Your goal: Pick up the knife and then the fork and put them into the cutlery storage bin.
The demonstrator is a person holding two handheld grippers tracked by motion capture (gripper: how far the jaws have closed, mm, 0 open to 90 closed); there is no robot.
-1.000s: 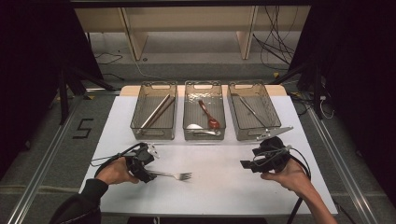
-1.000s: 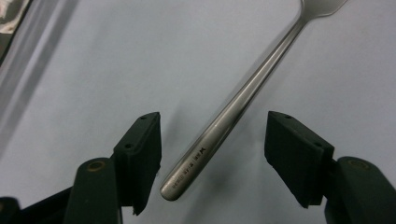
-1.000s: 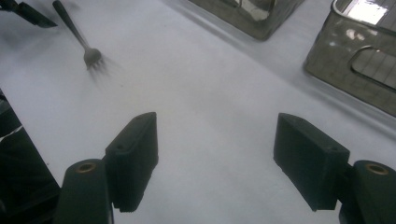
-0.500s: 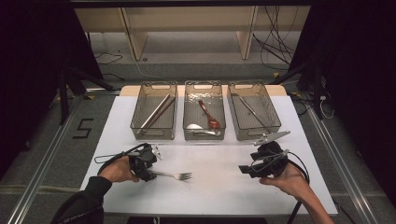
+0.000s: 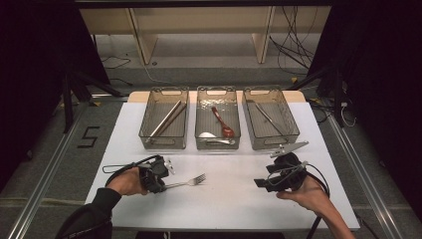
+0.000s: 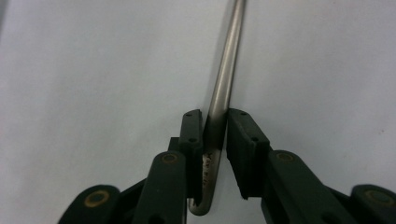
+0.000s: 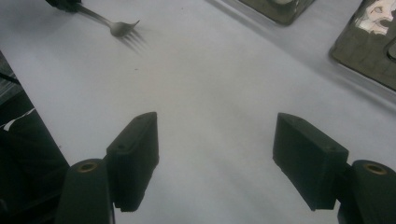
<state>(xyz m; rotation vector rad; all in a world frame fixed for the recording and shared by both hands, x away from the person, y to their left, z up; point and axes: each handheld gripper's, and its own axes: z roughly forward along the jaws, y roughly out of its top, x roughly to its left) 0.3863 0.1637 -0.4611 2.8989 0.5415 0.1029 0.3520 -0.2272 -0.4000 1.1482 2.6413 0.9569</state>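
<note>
left gripper (image 6: 215, 135) pinches the fork (image 5: 186, 182) by its handle tip, lower left of the high view; such an end grip may let it pivot; right gripper (image 7: 215, 154) gapes wide, empty

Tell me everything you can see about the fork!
The fork is shiny silver metal with a long, thin, rounded handle and pointed prongs at the far end. It lies near the front left of the white table, prongs pointing toward the table's middle. The left hand-held gripper has its two black jaws shut on the handle near its curved end. Nothing else touches the fork. It casts a faint shadow on the table.
</note>
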